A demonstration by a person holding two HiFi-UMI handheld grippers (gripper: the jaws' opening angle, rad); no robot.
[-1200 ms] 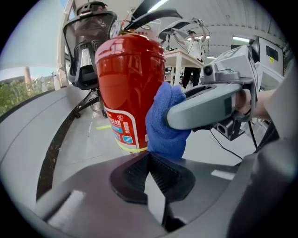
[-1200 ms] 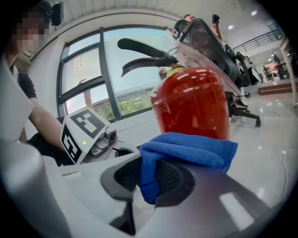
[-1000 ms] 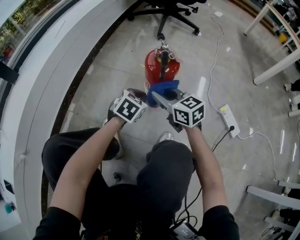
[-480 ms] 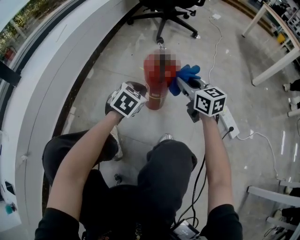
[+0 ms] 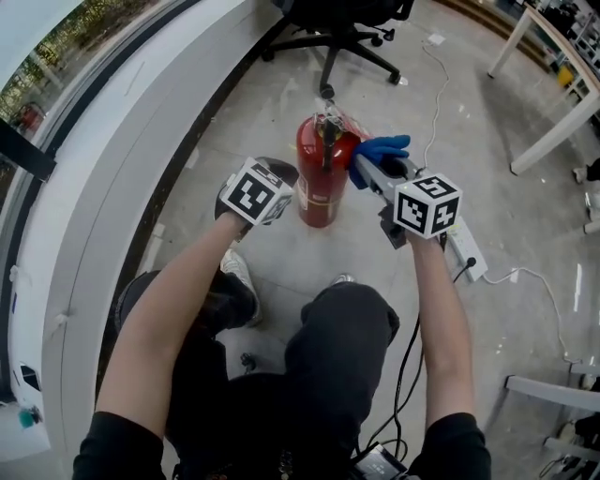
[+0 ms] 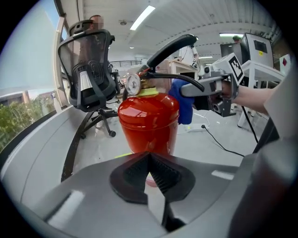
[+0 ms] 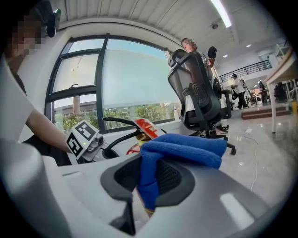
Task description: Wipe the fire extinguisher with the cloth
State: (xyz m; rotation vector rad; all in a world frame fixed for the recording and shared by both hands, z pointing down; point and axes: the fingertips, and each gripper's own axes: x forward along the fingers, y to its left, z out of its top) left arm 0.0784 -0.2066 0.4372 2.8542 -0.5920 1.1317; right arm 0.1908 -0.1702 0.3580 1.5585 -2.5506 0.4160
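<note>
An office chair [image 5: 337,23] is noted beyond the fire extinguisher [image 5: 319,178], and a power strip [image 5: 464,251] on the floor to its right. The extinguisher is stood upright on the floor. Left gripper [image 6: 150,173]: jaws together, nothing held, red body just ahead. Right gripper [image 7: 146,186]: jaws clamped on the blue cloth [image 7: 186,146], which is held beside the extinguisher's top.

The fire extinguisher [image 5: 319,183] stands upright on the floor [image 5: 234,112], ahead of your knees and between your two grippers. The left gripper [image 6: 150,173] sits just beside its left flank. The right gripper [image 5: 361,171] sits at its upper right, with the cloth [image 5: 380,148] between the jaws, next to the extinguisher's head. The office chair [image 5: 342,28] stands behind the extinguisher. The power strip [image 5: 466,255] lies on the floor to the right. The curved ledge [image 5: 103,178] runs along your left.
</note>
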